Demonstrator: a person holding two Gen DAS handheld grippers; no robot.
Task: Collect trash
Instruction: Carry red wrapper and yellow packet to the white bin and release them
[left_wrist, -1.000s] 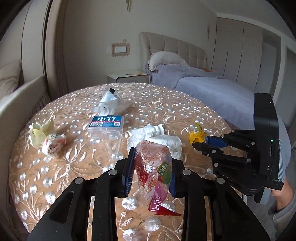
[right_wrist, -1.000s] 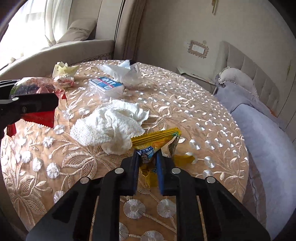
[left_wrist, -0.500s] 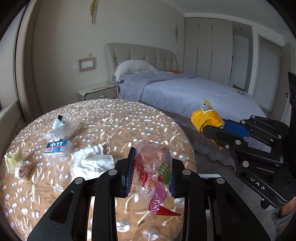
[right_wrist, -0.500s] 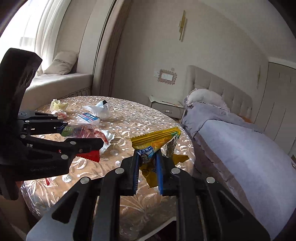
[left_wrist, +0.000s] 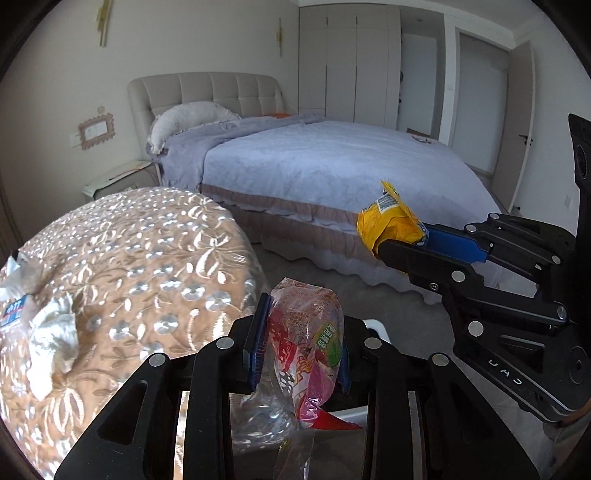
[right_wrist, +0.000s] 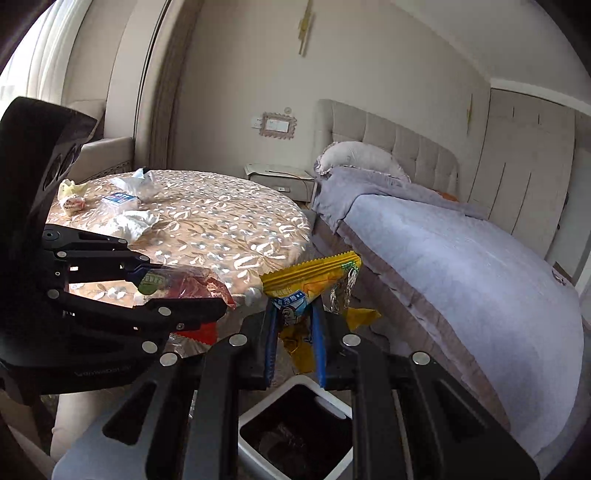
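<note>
Holding two wrappers beside the round table, I have my left gripper pinching a red-and-clear snack bag just off the table's edge, and my right gripper pinching a yellow wrapper above the white bin on the floor beside the table; crumpled tissue lies on the tabletop

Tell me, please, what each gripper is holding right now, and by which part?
Left gripper pinches a red snack bag across its middle; right gripper clamps a yellow wrapper at mid-length.
</note>
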